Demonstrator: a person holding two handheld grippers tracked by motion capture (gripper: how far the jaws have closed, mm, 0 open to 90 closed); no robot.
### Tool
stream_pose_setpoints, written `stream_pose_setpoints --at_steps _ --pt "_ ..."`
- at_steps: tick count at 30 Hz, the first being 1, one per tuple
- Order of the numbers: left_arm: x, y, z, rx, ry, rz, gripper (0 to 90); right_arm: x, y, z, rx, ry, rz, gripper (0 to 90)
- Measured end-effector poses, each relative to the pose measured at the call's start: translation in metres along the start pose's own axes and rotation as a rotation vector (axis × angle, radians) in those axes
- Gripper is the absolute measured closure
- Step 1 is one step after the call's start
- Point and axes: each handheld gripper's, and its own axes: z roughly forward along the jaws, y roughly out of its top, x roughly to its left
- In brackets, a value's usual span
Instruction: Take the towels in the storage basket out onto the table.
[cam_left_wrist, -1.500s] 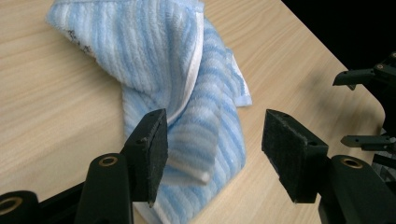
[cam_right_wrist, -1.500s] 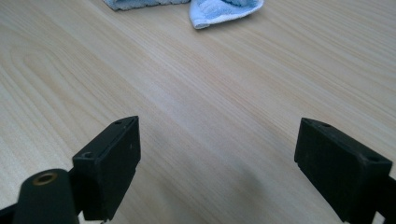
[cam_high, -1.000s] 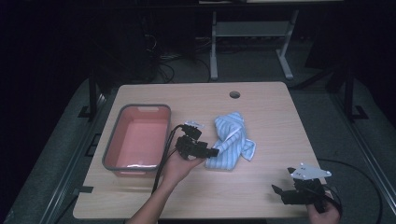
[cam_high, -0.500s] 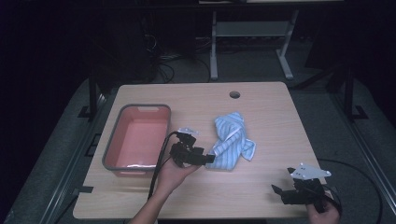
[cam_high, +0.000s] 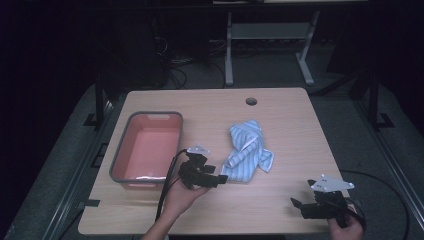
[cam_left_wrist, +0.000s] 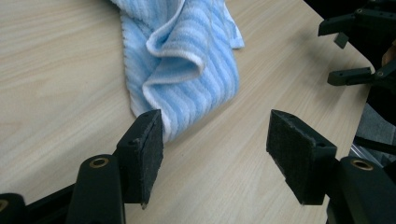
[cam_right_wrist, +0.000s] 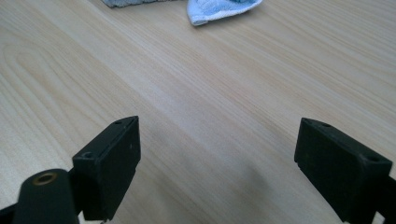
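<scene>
A: Worktop first?

B: Pale wood worktop (cam_high: 290, 115), a round hole near its far edge. It carried everything noted below.

A: Next largest?

B: A grey-rimmed tub (cam_high: 147, 147) with a pink inside, on the left half of the worktop, long side running away from the person.

A: And the cloth?

B: Blue-and-white striped towel (cam_high: 248, 151), crumpled, lay about mid-worktop, right of the tub and apart from it. In the left gripper view its folded near end (cam_left_wrist: 187, 60) came down toward the claw's left pad.

A: Left claw?

B: Left claw (cam_high: 220, 180) sat low over the worktop, just beside the towel's near-left edge, held in a hand (cam_high: 182, 197) coming in from the bottom. Its jaws stood apart and had just been opening. In its own view the left pad (cam_left_wrist: 148, 147) was right at the towel's tip; whether it touched, I could not tell. The right pad (cam_left_wrist: 296, 149) stood over bare wood. Nothing was clamped.

A: Right claw?

B: Right claw (cam_high: 298, 204) rested at the near right corner of the worktop, well apart from the towel, grey plate on top. Its jaws were wide apart in its own view, bare wood between them (cam_right_wrist: 217, 163), a towel corner (cam_right_wrist: 219, 10) far off at the top.
</scene>
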Motion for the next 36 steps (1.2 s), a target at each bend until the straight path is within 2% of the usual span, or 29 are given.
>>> stream_pose_setpoints --at_steps 4,12,13,16,25,36 --pt "-0.001 -0.006 -0.001 -0.006 -0.003 0.004 34.7 0.000 0.000 0.001 -0.002 0.002 -0.001 13.9" --pt "-0.001 -0.017 -0.003 -0.012 -0.015 -0.016 31.8 0.001 0.000 0.002 0.008 0.000 -0.005 13.9" --pt "0.000 -0.020 -0.004 -0.031 -0.021 -0.032 31.5 0.001 0.000 0.003 0.009 0.004 -0.005 13.8" --pt "0.001 -0.023 -0.006 -0.037 -0.022 -0.039 31.4 0.001 0.000 0.003 0.008 0.003 -0.008 13.8" --pt "0.000 -0.034 -0.010 -0.040 0.000 -0.031 30.7 0.001 0.000 0.003 0.009 0.003 -0.008 13.9" --pt "-0.007 -0.049 -0.010 -0.021 0.040 0.019 29.6 0.003 -0.001 0.003 0.010 0.003 0.003 13.8"
